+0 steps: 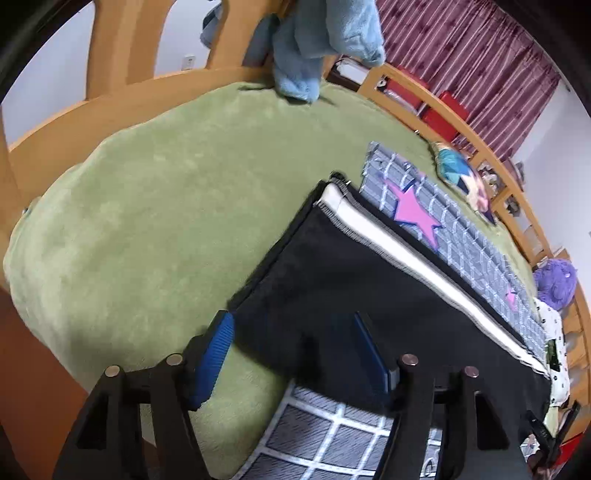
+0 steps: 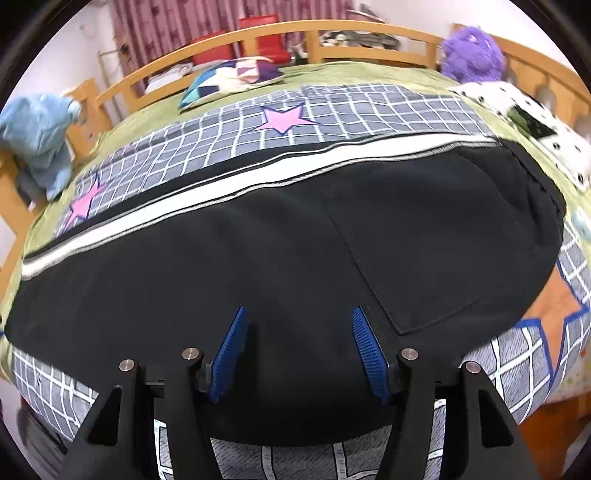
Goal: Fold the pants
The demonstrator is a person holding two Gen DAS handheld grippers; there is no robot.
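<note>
I see a green bed [image 1: 140,206] with a wooden rail [image 2: 332,31] filling both views, a grey checked sheet [image 2: 332,110] with pink stars spread across it. Black pants [image 2: 258,240] with a white side stripe lie flat on that sheet, legs stacked. My left gripper [image 1: 295,354] hangs wide open at the pants' hem corner, holding nothing. My right gripper [image 2: 301,350] gapes equally empty above mid-leg, beside the pocket [image 2: 424,258].
</note>
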